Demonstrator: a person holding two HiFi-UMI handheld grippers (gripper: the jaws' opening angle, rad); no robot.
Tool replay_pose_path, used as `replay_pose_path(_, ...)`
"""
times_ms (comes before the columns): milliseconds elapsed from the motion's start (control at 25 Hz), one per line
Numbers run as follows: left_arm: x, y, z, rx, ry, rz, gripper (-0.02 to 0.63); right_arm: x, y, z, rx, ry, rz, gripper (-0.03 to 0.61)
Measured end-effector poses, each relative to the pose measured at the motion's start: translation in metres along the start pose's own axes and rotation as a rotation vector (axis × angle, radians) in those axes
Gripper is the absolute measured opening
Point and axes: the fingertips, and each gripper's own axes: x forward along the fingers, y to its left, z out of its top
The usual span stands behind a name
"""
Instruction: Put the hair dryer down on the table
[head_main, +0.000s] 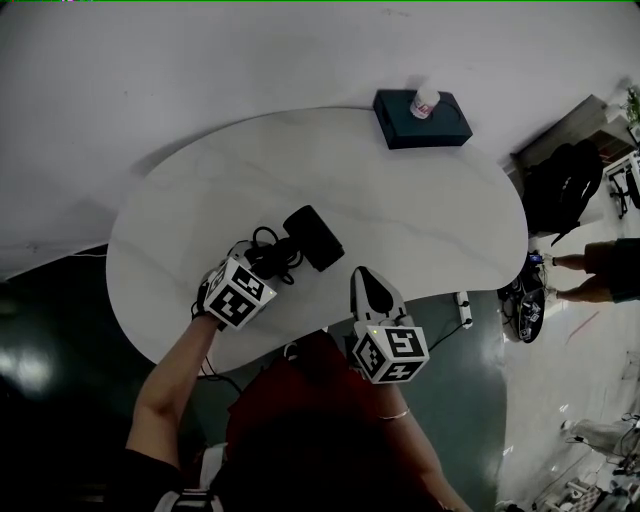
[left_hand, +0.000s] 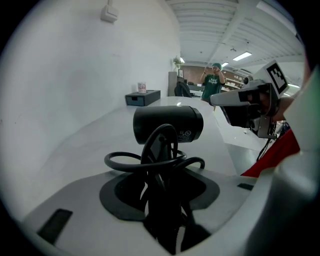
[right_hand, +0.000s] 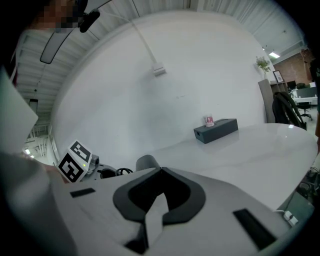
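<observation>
White rounded table — dark box at its far edge.

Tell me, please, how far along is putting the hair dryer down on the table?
Done: the hair dryer is low over the table. In hand: the left gripper is shut on its cord-wrapped handle; whether it rests on the top I cannot tell. Left: let go and pull back. The right gripper is shut, empty.

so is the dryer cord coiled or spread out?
Coiled: the cord loops round the handle of the hair dryer, which the left gripper grips.
</observation>
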Motion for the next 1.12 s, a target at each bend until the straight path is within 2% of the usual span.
replay_pose_path(320,0.013,-0.007,-0.004,0.073,0.040,-0.099,0.206,0.003,-0.001,-0.001,0.001,0.006,0.011,0.015)
replay_pose_path(640,0.017,-0.009,-0.007,0.138,0.075,-0.153,0.206,0.006,-0.002,-0.001,0.003,0.012,0.014,0.015)
replay_pose_path(1120,0.022,-0.008,-0.010,0.175,0.089,-0.174,0.206,0.011,0.007,-0.004,-0.006,0.023,0.027,0.015)
